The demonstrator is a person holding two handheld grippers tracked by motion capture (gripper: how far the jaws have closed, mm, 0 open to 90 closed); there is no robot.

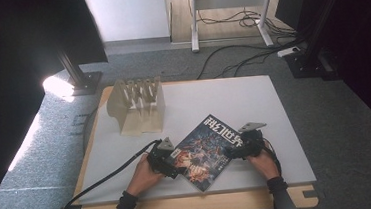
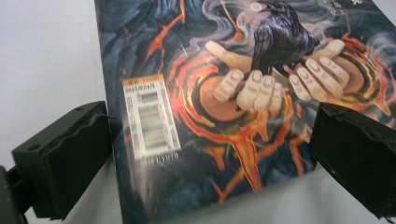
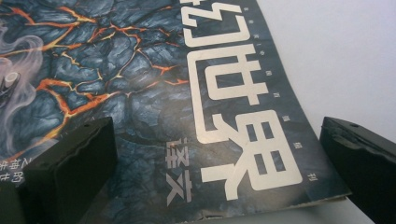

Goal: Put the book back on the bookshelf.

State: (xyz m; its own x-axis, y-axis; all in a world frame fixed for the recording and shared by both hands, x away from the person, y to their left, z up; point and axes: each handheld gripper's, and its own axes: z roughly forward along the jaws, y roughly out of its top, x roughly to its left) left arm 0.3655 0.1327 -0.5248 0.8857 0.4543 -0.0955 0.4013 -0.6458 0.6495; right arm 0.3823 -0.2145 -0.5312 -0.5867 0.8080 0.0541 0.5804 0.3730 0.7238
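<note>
One dark magazine (image 1: pixel 205 152) (raven cover), flat.

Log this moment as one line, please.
magazine: flat on table, askew | left gripper: open at barcode corner | right gripper: open at title corner | wooden rack: empty

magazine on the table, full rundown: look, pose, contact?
The magazine is a thin, glossy paper issue, shut, lying flat and askew on the white table. Its dark blue cover shows orange lava cracks, a raven on cupped hands, large white characters, and a barcode label near one edge. The corner by the right gripper looks slightly worn. The left gripper straddles one corner, the right another; both are open, contact unclear.
</note>
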